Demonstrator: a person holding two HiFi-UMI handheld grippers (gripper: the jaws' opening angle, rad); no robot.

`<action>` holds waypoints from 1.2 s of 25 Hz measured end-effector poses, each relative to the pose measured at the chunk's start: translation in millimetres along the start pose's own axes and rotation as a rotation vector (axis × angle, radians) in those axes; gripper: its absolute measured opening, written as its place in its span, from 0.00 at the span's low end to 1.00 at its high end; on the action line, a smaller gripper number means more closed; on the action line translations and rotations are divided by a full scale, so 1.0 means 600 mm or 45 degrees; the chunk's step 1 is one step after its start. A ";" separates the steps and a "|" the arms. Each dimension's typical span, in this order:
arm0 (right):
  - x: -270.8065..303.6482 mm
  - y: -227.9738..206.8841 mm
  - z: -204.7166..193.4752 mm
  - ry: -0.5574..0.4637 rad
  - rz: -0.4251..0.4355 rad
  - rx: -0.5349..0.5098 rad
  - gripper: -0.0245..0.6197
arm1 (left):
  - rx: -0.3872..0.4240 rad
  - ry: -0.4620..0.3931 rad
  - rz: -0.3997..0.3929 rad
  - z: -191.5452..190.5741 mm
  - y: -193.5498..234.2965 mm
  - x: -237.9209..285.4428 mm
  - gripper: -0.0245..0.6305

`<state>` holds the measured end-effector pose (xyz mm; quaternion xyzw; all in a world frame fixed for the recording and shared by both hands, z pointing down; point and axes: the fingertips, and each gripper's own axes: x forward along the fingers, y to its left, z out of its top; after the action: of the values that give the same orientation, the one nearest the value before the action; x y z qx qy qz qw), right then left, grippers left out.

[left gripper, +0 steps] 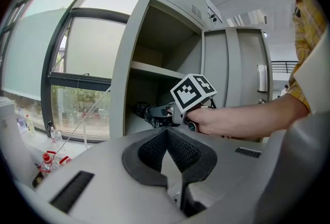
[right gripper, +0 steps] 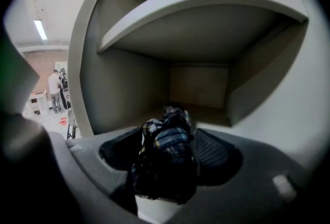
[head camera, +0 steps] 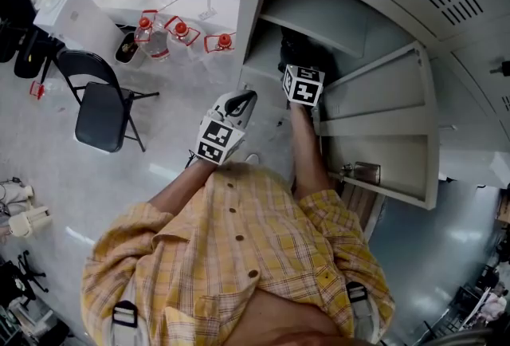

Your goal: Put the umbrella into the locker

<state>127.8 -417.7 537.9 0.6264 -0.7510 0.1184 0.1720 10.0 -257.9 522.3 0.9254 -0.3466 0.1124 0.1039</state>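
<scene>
Left gripper view showed the left gripper [left gripper: 166,138] pressed together on nothing, outside the locker's [left gripper: 135,27] front edge and behind the right gripper [left gripper: 156,114]. The right gripper, the nearer one, stood spread inside the compartment under the shelf [right gripper: 206,6]. The folded plaid umbrella [right gripper: 170,130] lay between its jaws on the compartment floor, long axis pointing straight ahead at the back wall [right gripper: 198,86].

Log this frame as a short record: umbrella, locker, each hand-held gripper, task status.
umbrella: folded, plaid, in the locker under its shelf
locker door: open
right hand-held gripper: inside locker, jaws apart beside umbrella, not pressing it
left hand-held gripper: outside, jaws together, empty
status: umbrella in locker, not gripped
</scene>
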 end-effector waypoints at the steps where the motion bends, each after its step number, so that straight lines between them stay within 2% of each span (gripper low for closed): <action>1: -0.005 -0.001 0.003 -0.010 -0.001 0.009 0.53 | 0.003 -0.002 -0.003 0.001 -0.001 0.001 0.04; 16: -0.071 0.024 0.013 -0.100 0.039 0.023 0.51 | -0.002 -0.021 0.000 0.006 0.000 0.004 0.04; 18: -0.078 0.028 0.017 -0.116 0.044 0.010 0.44 | 0.002 -0.024 0.001 0.006 0.000 0.003 0.04; 22: -0.097 0.032 0.020 -0.141 0.048 0.011 0.38 | 0.009 -0.024 -0.003 0.006 -0.003 0.001 0.04; 24: -0.108 0.035 0.024 -0.159 0.046 0.005 0.30 | 0.011 -0.024 -0.004 0.007 -0.003 0.000 0.04; 27: -0.123 0.039 0.026 -0.197 0.052 0.031 0.24 | 0.011 -0.028 -0.003 0.009 -0.003 -0.002 0.04; 30: -0.137 0.043 0.020 -0.220 0.058 0.034 0.12 | 0.016 -0.044 0.003 0.014 -0.004 -0.004 0.04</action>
<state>113.9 -343.5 494.3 0.6193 -0.7755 0.0776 0.0955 11.0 -257.2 513.6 0.9274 -0.3487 0.0988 0.0921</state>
